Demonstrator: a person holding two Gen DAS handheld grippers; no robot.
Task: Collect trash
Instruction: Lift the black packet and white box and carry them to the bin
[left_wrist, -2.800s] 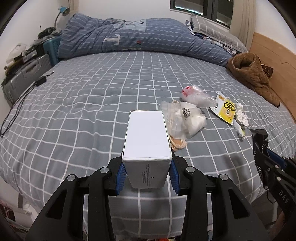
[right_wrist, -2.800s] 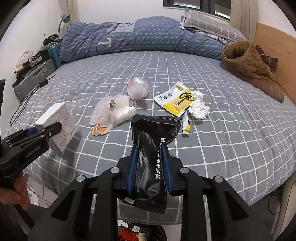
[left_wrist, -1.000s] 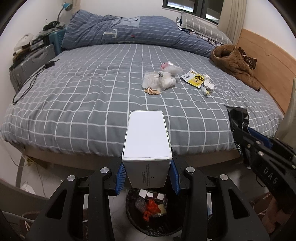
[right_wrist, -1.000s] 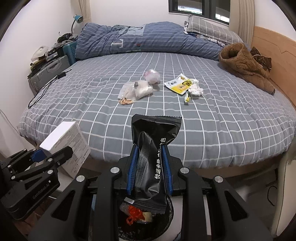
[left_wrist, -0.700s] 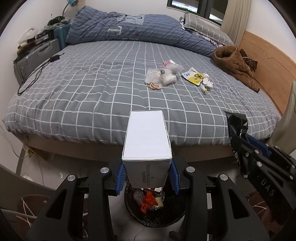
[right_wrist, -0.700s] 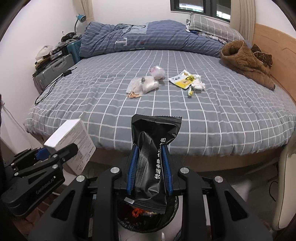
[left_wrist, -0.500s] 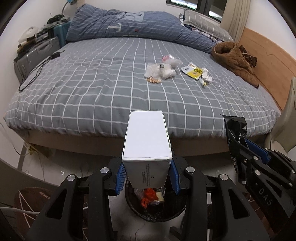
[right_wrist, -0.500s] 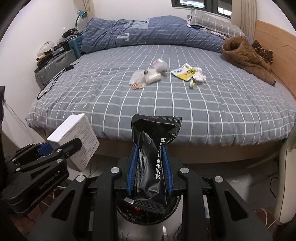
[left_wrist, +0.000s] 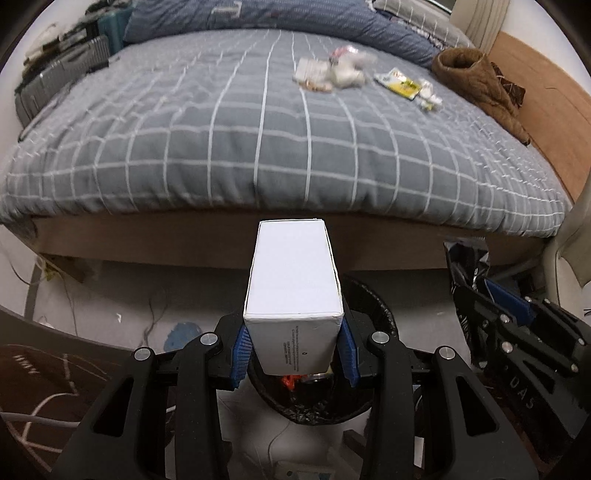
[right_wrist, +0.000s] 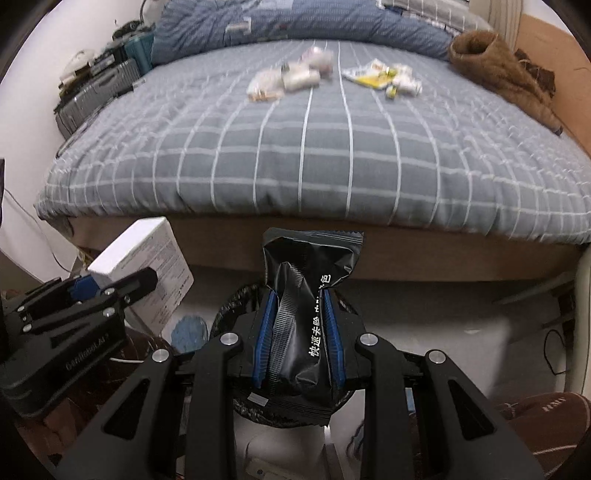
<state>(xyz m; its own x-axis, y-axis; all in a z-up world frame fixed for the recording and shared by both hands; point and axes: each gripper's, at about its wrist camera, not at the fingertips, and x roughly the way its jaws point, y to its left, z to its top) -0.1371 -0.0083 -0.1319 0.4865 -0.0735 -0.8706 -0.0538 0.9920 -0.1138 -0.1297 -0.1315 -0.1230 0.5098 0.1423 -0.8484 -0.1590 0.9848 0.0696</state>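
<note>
You hold the white box (left_wrist: 293, 284) clamped between the blue pads of your left gripper (left_wrist: 293, 350); it is a rigid, matte cardboard carton, long and rectangular, with small print on its near end face. It hangs directly above the bin (left_wrist: 373, 314), a round container lined with a black bag, standing on the floor at the foot of the bed (left_wrist: 258, 129).

Your right gripper (right_wrist: 299, 339) pinches the black wrapper (right_wrist: 306, 295): glossy crinkled film with a serrated top seam and white printed characters, limp below the pads. It also sits over the bin's rim (right_wrist: 236, 299).

Progress, as judged: two pieces are carried to the drop point but neither is released yet. Some trash, including something red-orange, already lies inside the bin. Next step is likely to open both jaws over the liner; the box is wide, so keep it centred on the opening.

Left on the grey checked bedspread, well apart from you: a cluster of clear plastic bags (right_wrist: 284, 79) with pale contents, soft and shapeless, and just beside it a yellow packet (right_wrist: 373, 75) with crumpled white tissue. These are blurred. A brown coat (right_wrist: 495, 62) lies near the headboard side; probably not trash.
</note>
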